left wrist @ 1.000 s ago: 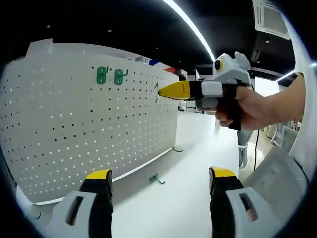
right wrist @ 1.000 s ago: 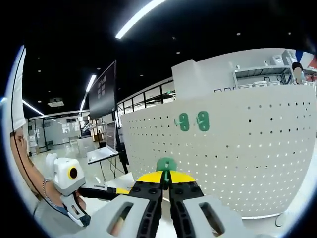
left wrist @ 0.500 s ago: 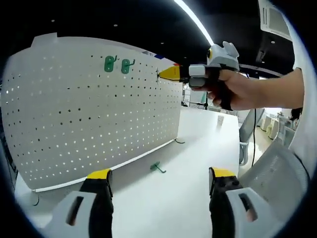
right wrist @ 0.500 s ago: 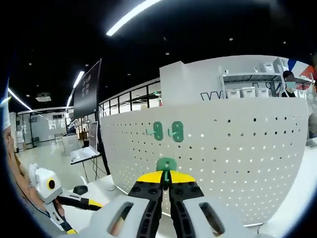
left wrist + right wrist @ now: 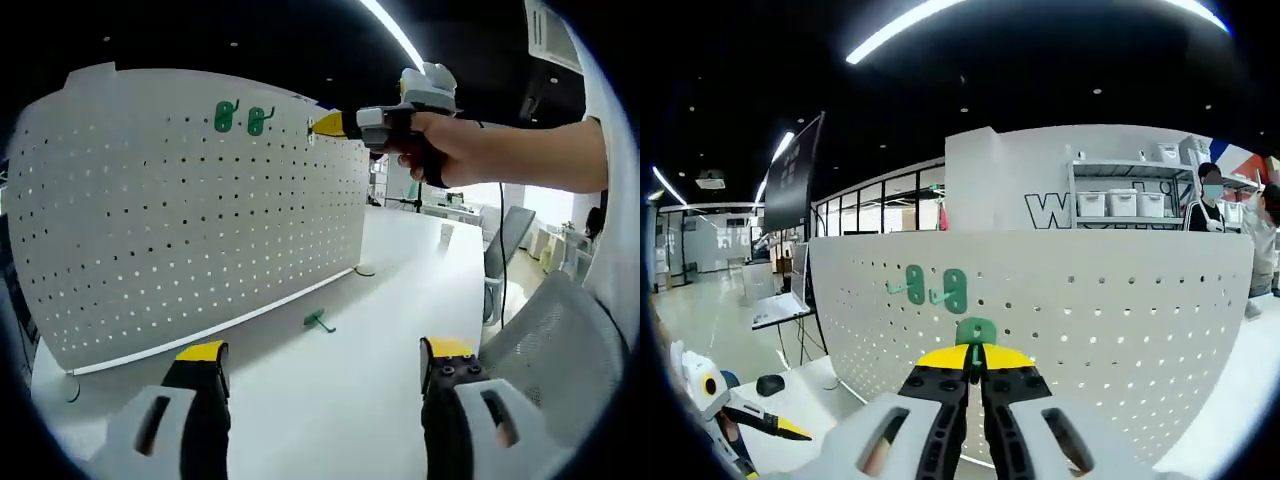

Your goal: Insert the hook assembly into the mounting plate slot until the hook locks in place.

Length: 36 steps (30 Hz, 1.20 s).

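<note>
A white pegboard mounting plate stands upright on the white table. Two green hooks hang side by side near its top. In the right gripper view the same pair sits just above and left of my right gripper, which is shut on a third green hook facing the plate. In the left gripper view a hand holds the right gripper at the plate's upper right, right of the hung pair. My left gripper stays low and open over the table.
A loose green hook lies on the table at the plate's foot. A small ring-like piece lies by the plate's right corner. An office chair is on the right. Shelves with bins and a person are behind the plate.
The right gripper has risen with its green hook from mid-height to the level of the two hung hooks near the plate's top. The left gripper has stayed open and low.
</note>
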Available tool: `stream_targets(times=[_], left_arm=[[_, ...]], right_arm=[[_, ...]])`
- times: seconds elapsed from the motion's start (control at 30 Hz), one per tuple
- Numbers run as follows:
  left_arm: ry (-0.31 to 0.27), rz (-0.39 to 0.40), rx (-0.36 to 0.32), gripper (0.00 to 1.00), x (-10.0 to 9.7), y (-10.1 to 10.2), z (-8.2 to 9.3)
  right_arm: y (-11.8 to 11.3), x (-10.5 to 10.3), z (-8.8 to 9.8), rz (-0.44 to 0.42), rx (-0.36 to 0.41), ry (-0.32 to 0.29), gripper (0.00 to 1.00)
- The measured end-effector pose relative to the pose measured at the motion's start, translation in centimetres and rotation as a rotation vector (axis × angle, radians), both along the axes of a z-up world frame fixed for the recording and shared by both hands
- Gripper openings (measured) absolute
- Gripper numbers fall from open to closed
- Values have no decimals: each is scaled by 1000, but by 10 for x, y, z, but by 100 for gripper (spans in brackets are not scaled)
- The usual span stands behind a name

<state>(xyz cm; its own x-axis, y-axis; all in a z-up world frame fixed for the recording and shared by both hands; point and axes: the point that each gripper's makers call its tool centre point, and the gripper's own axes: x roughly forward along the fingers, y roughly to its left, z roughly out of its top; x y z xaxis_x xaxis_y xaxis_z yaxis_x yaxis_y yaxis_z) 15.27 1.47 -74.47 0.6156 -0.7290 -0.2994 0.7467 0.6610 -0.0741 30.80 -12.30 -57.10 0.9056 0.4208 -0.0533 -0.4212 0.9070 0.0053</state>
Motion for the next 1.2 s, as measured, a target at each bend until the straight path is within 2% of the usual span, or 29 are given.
stream_targets(times=[0.47, 0.73, 1.03, 1.2], left_arm=[[22, 2, 33, 78, -3, 11, -7], [31, 1, 42, 78, -6, 14, -11], [44, 18, 39, 77, -7, 19, -12], [45, 22, 40, 77, -7, 20, -12]], right_arm=[[-3, 29, 14, -59, -43, -40, 1], [-2, 43, 16, -94, -70, -63, 1], [-1, 49, 21, -104, -65, -100, 1], [-2, 52, 18, -120, -68, -89, 1]])
